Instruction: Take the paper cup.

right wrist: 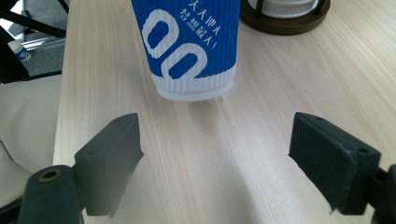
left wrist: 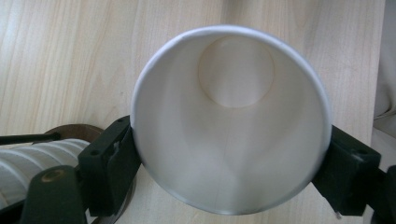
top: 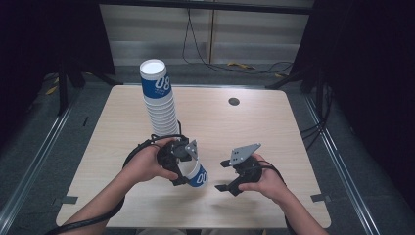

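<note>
A blue-and-white ribbed paper cup (top: pixel 199 175) is gripped at its rim by my left gripper (top: pixel 188 165), which is shut on it and holds it tilted low over the table. In the left gripper view I look into the cup's white inside (left wrist: pixel 231 121), with a black jaw touching the rim on each side. My right gripper (top: pixel 222 176) stands open just right of the cup, with bare table between its jaws (right wrist: pixel 217 158). The cup's base (right wrist: pixel 191 56) lies a little beyond them. A tall leaning stack of matching cups (top: pixel 159 100) rises behind my left hand.
The stack sits in a dark round holder (right wrist: pixel 285 18) on the light wooden table (top: pixel 254 127). A small dark round grommet (top: pixel 234 101) marks the far middle of the table. Cables (top: pixel 235 63) run across the floor beyond it, and the near table edge is close to both hands.
</note>
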`<state>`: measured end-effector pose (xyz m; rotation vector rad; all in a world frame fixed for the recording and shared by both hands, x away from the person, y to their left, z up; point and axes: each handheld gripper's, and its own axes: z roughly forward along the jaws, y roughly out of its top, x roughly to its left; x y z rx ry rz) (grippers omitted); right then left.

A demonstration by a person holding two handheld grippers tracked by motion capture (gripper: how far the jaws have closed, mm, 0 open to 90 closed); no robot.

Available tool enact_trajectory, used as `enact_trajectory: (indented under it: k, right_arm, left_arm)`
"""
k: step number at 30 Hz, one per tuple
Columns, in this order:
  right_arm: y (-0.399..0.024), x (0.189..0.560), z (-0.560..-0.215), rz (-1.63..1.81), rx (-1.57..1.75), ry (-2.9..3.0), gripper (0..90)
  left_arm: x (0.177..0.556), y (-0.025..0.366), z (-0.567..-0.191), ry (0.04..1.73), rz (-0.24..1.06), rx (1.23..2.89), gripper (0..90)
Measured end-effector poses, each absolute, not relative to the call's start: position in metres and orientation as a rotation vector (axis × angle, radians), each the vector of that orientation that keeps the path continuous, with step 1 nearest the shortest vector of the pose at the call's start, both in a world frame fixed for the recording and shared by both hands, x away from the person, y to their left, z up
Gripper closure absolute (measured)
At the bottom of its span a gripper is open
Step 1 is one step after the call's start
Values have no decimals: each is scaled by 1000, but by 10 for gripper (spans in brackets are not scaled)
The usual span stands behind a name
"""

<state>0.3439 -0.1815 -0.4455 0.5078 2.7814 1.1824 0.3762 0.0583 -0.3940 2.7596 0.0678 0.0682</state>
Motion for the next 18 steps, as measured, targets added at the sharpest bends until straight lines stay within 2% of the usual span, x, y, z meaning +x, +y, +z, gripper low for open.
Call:
enact_trajectory:
  k: [18]
  right_arm:
    - [-187,342,-451,1165,519,2792,159]
  left_arm:
    - [372,41,-407,-24,64,2858,165]
